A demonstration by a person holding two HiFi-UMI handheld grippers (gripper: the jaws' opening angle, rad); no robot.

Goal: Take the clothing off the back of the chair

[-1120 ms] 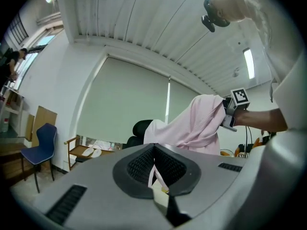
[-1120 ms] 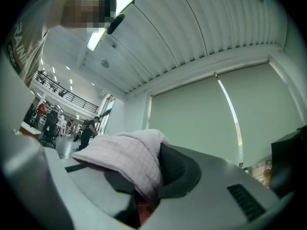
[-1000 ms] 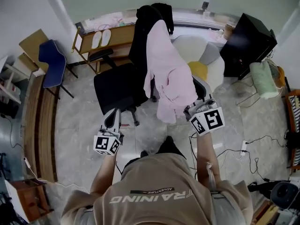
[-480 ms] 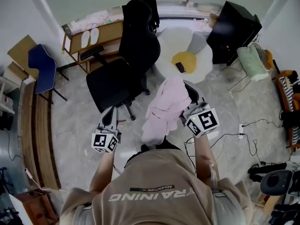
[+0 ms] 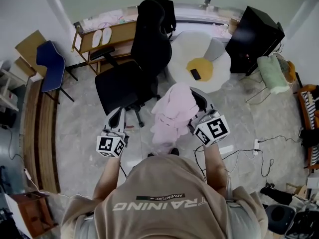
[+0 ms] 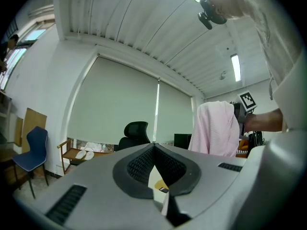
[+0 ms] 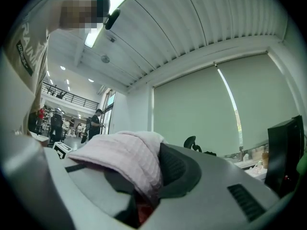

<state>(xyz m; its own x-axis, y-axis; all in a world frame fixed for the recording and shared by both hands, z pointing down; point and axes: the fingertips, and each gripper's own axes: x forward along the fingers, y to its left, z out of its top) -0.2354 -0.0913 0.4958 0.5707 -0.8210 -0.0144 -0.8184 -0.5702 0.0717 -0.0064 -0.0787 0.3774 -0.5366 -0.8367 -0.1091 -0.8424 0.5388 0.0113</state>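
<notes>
Your right gripper (image 5: 199, 106) is clamped on the pink garment (image 5: 172, 111). The fabric bunches over the gripper's jaws and hangs toward the floor just in front of you. The garment is off the black office chair (image 5: 144, 49) and hangs apart from its backrest. Your left gripper (image 5: 118, 116) sits beside the garment, its jaws together with nothing between them.
</notes>
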